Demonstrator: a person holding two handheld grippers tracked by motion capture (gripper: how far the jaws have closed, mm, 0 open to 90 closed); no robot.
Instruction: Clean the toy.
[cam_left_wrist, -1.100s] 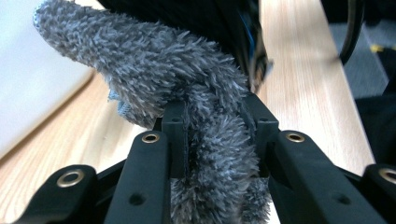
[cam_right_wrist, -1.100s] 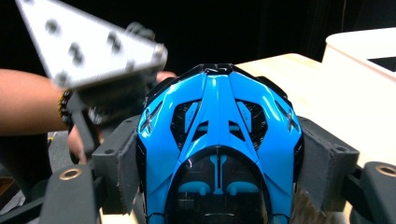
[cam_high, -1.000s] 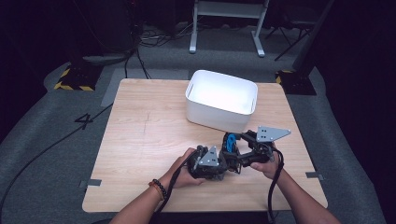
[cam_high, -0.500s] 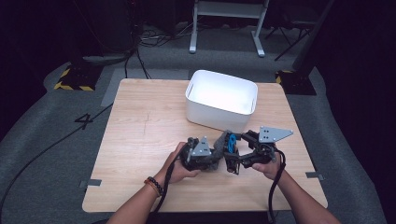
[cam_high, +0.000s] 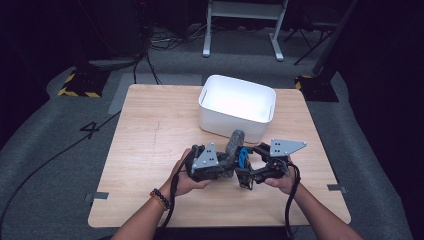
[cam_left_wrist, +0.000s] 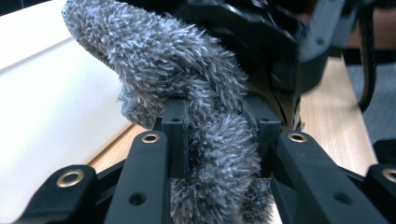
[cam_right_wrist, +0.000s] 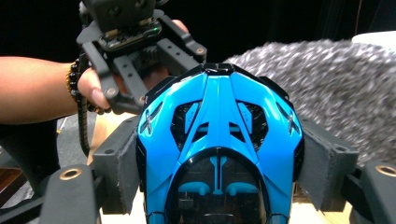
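Left hand-held gripper (cam_high: 226, 161): it is clenched on a grey fluffy cloth roll (cam_high: 234, 143), which is pinched between the two black pads in the left gripper view.
Grey fluffy cloth roll: it is raised above the wooden tabletop (cam_high: 150, 130), tilted, with its upper end near the white rectangular plastic bin (cam_high: 237, 107).
Right hand-held gripper (cam_high: 244, 169): a glossy blue and black toy car (cam_right_wrist: 218, 154) is grasped between its pads.
Blue toy car: it is held just beside the grey roll, in front of the bin.

the blue toy car (cam_right_wrist: 218, 154) runs off the bottom edge, its wheels hidden between the pads.
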